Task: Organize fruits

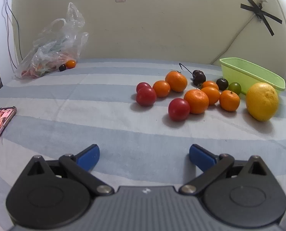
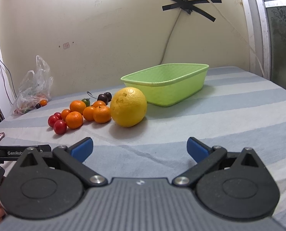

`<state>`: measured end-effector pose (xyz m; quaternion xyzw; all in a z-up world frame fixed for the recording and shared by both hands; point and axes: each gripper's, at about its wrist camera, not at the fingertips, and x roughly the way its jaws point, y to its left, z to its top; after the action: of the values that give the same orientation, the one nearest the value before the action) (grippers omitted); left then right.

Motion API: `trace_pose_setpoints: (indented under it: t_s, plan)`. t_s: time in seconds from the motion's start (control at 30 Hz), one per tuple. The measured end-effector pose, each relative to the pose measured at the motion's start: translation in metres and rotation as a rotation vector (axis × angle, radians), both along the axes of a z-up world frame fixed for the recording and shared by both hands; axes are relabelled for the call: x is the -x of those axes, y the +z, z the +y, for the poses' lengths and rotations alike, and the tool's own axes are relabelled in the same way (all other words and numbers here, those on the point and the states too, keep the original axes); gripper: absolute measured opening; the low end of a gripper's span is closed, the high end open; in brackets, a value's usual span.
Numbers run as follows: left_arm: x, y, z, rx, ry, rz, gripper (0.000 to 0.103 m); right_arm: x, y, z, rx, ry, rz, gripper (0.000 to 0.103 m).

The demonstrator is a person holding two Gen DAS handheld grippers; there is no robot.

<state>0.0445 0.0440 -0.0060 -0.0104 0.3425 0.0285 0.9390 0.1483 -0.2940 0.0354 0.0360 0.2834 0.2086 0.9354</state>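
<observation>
Fruits (image 2: 79, 113) beside green basket (image 2: 181, 88), open cloth (image 2: 219, 119) around.

Both wrist views sat low over striped cloth (image 1: 123, 115), facing wall — shared fruit pile (image 1: 196, 96) and green basket (image 2: 168, 84); right nearer.

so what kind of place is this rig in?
Likely a room in a home, not a lab: a striped cloth covers the surface, a cable is taped to the scuffed wall, and a plastic bag and a phone lie about.
</observation>
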Motion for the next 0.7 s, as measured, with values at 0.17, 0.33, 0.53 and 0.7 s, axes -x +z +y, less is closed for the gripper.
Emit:
trace_pose_setpoints:
  t_s: [0.17,0.33,0.53,0.7]
  plan:
    - [0.006,0.0,0.004,-0.012,-0.053,0.017,0.103,-0.002,-0.001,0.0,0.0,0.007,0.018,0.103]
    - [0.014,0.003,0.018,0.045,-0.115,0.011,0.103,-0.011,0.002,-0.002,0.009,0.044,0.042,0.092]
    - [0.01,0.032,0.028,0.231,-0.163,-0.11,0.101,-0.037,0.015,0.002,0.054,0.132,0.015,0.072]
    - [-0.028,0.063,-0.015,0.244,-0.385,-0.161,0.099,-0.051,0.014,0.02,0.133,0.215,-0.018,0.071]
